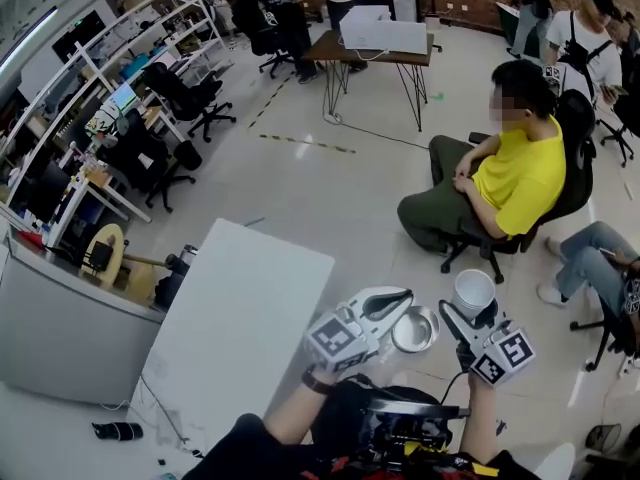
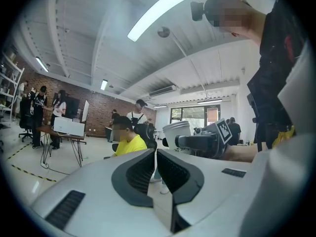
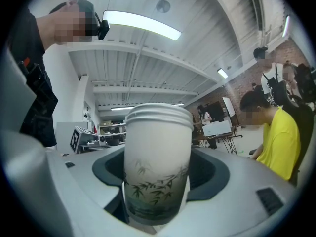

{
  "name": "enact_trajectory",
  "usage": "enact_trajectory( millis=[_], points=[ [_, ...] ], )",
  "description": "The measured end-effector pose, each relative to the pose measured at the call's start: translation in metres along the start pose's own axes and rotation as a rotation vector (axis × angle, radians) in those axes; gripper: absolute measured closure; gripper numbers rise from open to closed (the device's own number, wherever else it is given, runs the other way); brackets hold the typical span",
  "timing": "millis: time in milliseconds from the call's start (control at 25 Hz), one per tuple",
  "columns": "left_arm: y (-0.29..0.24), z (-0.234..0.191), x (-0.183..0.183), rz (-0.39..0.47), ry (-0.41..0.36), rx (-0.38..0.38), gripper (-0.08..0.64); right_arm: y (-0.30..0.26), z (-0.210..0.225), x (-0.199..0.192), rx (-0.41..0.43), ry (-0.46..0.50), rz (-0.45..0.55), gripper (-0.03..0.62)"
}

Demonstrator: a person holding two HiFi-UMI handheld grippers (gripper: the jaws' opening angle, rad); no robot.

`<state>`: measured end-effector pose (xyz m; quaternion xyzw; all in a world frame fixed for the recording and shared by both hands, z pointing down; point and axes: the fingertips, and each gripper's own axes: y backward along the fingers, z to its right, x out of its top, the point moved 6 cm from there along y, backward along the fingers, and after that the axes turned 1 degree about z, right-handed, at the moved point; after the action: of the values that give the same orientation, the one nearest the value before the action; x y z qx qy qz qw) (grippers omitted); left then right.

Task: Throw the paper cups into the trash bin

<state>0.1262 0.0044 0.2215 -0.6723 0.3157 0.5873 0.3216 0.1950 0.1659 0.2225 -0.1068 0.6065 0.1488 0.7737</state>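
At the far left of the head view stands a white table (image 1: 240,308), with nothing on it that bears on the job. Next comes our left gripper (image 1: 398,301). Its own view shows the left gripper (image 2: 155,157) with its jaws drawn together, only a sliver between them, and nothing held.

Just right of it, low between the two tools, is a round shiny metal mouth that we take to be the trash bin (image 1: 420,336). Right again is our right gripper (image 1: 472,316), clamped on a paper cup (image 1: 473,290). In its own view the right gripper (image 3: 158,169) has its jaws spread wide around the lower half of the upright cup (image 3: 158,142), the pads pressing on both sides. Further right a person in a yellow shirt (image 1: 520,173) sits on an office chair.

We judge the main risk to be a miss. In the head view the cup sits beside the bin's mouth, not over it, so letting go here would likely drop it on the floor. A light cup could also catch the rim and tip out. A harder squeeze might crumple it and make it cling to a pad.

We can read no brand or writing. The cup carries a bamboo-leaf print, and each gripper's cube shows only square black-and-white markers.
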Motion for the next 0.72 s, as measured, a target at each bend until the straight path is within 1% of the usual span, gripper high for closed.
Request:
enact_trajectory(
  millis=[80,200,440,640,720],
  points=[
    [-0.005,-0.007,0.000,0.015,0.010,0.007,0.557,0.003,0.005,0.004,-0.016,0.003,-0.007,0.253],
    [-0.002,-0.013,0.001,0.016,0.062,-0.001,0.558,0.002,0.009,0.003,-0.043,-0.005,-0.003,0.253],
    [0.019,-0.053,0.002,0.050,0.047,0.023,0.558,-0.041,0.008,0.005,-0.019,0.022,0.011,0.253],
    [0.027,-0.080,-0.005,0.073,0.052,0.005,0.558,-0.061,0.005,-0.002,-0.051,0.022,-0.004,0.253],
    [0.035,-0.087,-0.003,0.115,0.041,-0.010,0.558,-0.067,0.001,-0.004,-0.066,0.011,-0.013,0.253]
  ],
)
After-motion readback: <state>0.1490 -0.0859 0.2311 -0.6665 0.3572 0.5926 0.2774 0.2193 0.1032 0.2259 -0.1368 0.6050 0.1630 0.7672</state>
